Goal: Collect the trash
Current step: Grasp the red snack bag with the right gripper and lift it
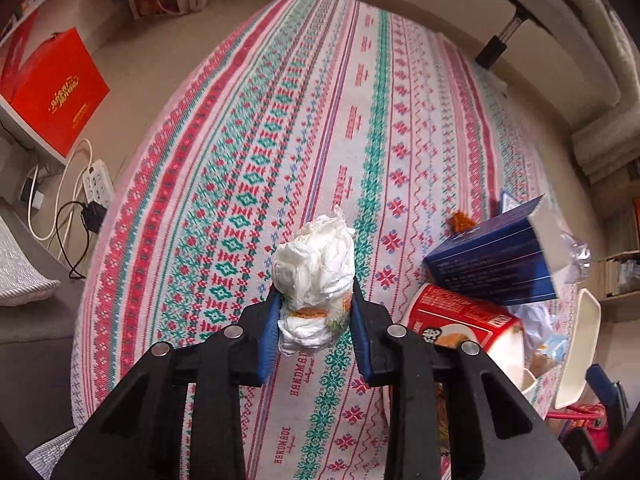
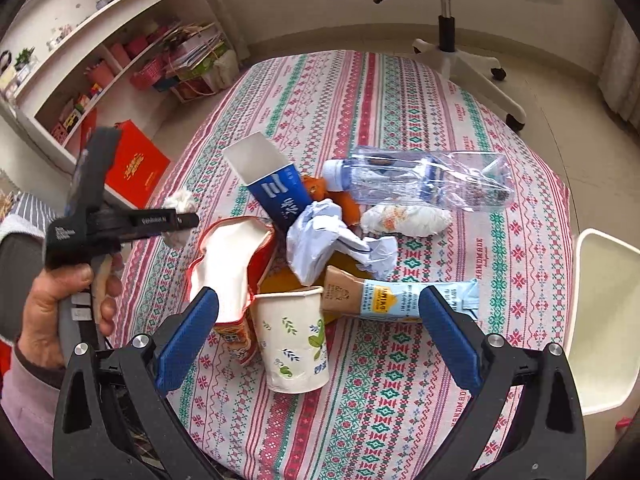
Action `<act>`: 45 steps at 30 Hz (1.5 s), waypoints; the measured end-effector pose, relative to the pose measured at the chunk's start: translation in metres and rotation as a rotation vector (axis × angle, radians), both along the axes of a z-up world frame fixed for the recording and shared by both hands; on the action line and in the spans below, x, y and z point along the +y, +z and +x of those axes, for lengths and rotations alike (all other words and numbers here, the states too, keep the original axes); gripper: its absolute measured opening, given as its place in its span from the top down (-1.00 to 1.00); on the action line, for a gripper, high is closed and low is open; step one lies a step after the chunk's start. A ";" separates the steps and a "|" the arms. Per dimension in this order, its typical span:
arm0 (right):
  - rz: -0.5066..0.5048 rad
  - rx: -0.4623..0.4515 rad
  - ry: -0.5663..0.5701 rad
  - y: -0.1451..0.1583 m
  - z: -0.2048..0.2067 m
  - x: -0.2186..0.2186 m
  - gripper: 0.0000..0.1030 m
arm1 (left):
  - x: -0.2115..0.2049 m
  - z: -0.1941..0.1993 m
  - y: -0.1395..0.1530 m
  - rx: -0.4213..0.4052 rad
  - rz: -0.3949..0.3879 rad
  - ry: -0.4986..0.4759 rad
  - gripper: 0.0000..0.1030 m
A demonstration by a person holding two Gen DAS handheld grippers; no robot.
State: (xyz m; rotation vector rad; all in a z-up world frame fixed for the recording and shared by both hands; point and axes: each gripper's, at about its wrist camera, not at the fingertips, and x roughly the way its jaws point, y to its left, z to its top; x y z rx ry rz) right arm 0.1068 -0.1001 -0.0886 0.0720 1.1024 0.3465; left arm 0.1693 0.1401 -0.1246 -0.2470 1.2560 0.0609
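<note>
Left gripper (image 1: 314, 312) clamped on a crumpled white tissue wad (image 1: 314, 268), held above the patterned tablecloth (image 1: 248, 160). Right gripper (image 2: 316, 332) spread wide, gripping nothing — hovering over a leaf-printed paper cup (image 2: 294, 340), empty as far as visible. Beside it, a torn red carton (image 2: 230, 256) showing a bare white inside, an open blue box (image 2: 272, 184), a crushed clear bottle (image 2: 424, 180) and crumpled paper (image 2: 332, 240).

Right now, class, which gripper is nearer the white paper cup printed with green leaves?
Right. The right gripper hangs open around the paper cup; the left gripper, holding a crumpled white tissue, is farther left.
</note>
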 end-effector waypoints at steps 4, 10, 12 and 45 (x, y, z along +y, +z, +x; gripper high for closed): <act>-0.044 0.005 0.060 -0.012 -0.001 0.032 -0.86 | 0.009 -0.020 0.046 -0.128 -0.018 0.007 0.39; -0.072 0.009 0.101 -0.030 0.009 0.071 -0.87 | 0.018 -0.042 0.077 -0.230 -0.066 0.045 0.39; -0.099 -0.009 0.101 -0.033 0.011 0.079 -0.87 | 0.019 -0.047 0.082 -0.242 -0.066 0.050 0.39; -0.036 -0.113 0.168 -0.006 0.005 0.090 0.05 | 0.016 -0.063 0.088 -0.286 -0.031 0.025 0.37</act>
